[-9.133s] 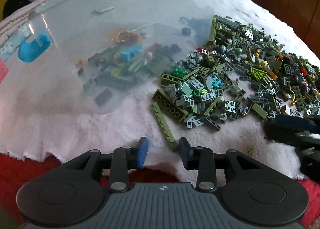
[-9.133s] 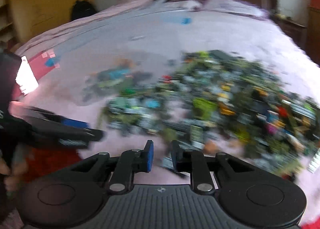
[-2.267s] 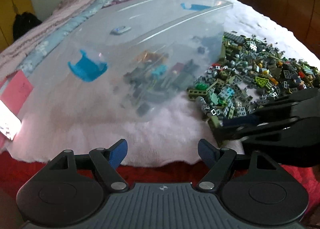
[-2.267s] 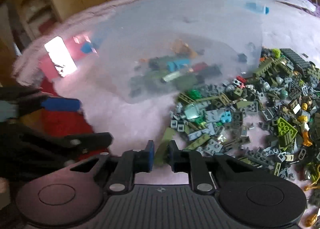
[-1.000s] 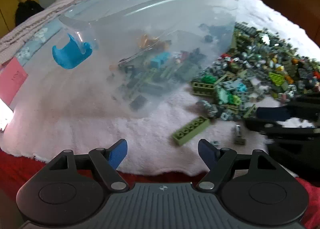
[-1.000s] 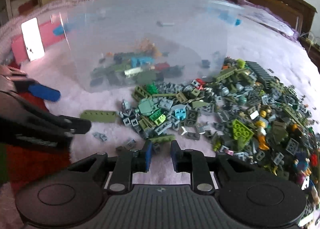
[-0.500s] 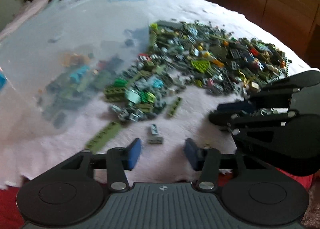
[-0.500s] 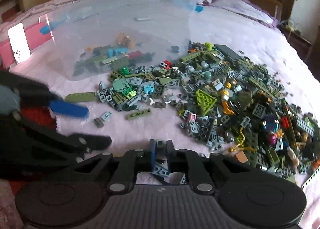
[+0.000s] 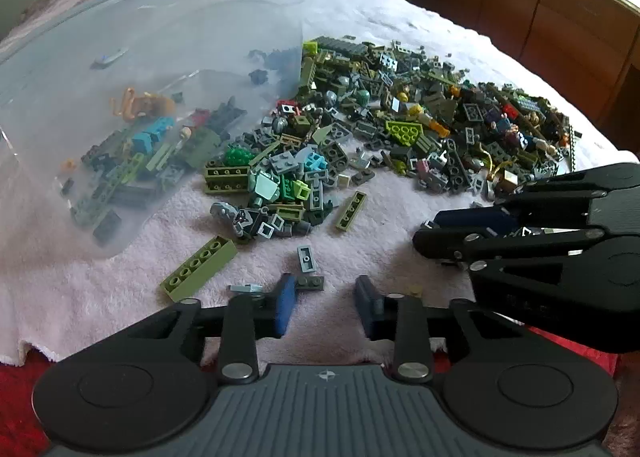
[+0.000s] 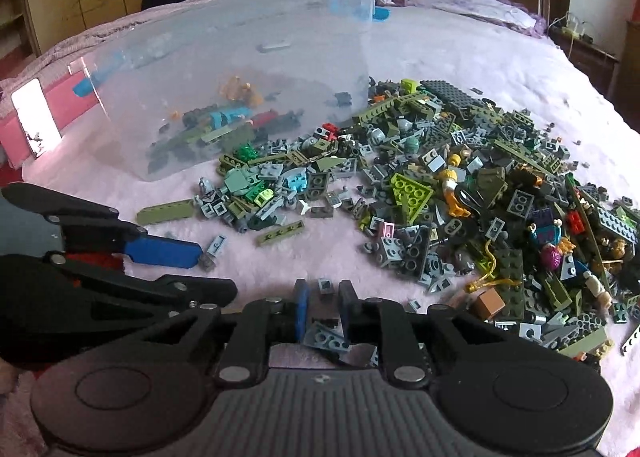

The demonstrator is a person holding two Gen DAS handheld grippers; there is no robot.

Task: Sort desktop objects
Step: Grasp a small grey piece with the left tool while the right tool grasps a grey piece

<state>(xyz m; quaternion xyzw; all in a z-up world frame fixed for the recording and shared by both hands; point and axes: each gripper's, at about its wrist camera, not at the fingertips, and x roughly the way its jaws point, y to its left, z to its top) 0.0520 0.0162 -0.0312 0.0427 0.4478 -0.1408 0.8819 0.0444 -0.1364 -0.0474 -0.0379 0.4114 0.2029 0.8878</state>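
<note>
Grey plastic plates, small and flat [image 9: 309,283], lie just ahead of your left gripper [image 9: 325,307], whose fingers stand moderately apart with nothing between them. Your right gripper [image 10: 323,307] is narrow around a small grey brick [image 10: 326,286], though you cannot quite tell if the pads touch it. From the grey plates, the clear plastic tub [image 9: 160,57] sits far-left, so your left hand is nearer.

grippers: 2 | clear plastic bin [image 9: 168,49]: 1 | pink towel [image 9: 380,225]: 1 | loose bricks [image 9: 400,129]: too many to count
</note>
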